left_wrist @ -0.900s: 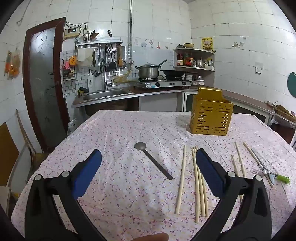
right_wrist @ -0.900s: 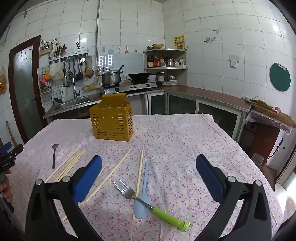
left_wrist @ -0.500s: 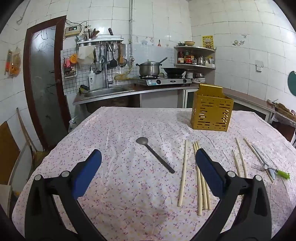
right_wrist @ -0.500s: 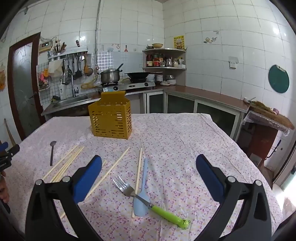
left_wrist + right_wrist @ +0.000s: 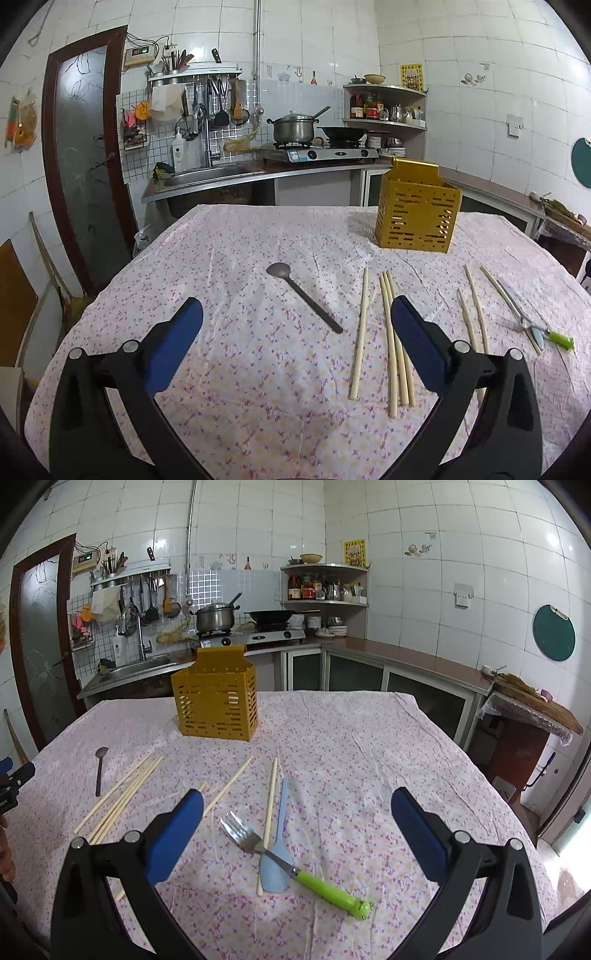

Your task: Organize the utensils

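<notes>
Inside of yellow slotted plastic utensil holder not visible from either wrist view, contents can't be told. Beside that holder's near right, three pale wooden chopsticks partly hidden behind a blue-padded finger in left view. Farther right of holder, green-handled metal fork too small and foreshortened there; tines unclear. Right view: light blue plastic spatula partly covered by fork and one chopstick. Left of holder, a black and blue gripper part and bit of a hand cut by frame edge.
</notes>
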`<state>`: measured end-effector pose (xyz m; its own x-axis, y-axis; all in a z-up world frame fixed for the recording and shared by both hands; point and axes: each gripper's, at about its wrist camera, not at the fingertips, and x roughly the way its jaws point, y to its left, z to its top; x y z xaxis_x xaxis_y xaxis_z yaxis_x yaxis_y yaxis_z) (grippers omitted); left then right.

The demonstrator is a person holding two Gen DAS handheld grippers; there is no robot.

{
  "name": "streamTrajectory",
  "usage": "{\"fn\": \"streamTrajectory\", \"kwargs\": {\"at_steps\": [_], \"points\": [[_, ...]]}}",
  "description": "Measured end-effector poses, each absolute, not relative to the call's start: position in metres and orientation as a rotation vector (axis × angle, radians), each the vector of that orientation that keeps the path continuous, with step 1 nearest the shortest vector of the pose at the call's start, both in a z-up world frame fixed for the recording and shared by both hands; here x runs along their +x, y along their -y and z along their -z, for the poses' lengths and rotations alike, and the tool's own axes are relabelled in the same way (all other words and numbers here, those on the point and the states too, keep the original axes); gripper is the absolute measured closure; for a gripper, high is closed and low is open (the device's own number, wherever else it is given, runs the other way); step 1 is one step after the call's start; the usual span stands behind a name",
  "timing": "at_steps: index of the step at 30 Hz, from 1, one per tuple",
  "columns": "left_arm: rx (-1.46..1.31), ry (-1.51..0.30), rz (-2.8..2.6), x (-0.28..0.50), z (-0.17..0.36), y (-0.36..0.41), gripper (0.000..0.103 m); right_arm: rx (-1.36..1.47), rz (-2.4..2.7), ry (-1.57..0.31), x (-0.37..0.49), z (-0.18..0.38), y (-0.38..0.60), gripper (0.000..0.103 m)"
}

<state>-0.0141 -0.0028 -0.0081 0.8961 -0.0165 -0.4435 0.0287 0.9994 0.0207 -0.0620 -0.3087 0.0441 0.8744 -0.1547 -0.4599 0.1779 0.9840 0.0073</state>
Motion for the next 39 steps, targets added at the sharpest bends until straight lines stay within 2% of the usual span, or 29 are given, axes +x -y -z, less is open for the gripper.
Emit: {"fn": "streamTrajectory", "kwargs": {"at_steps": [39], "points": [[0.016, -0.502, 0.039, -0.019, 0.009, 0.004, 0.005, 0.060, 0.146, -0.528, -0.068, -0.031, 0.298, 0.004]]}}
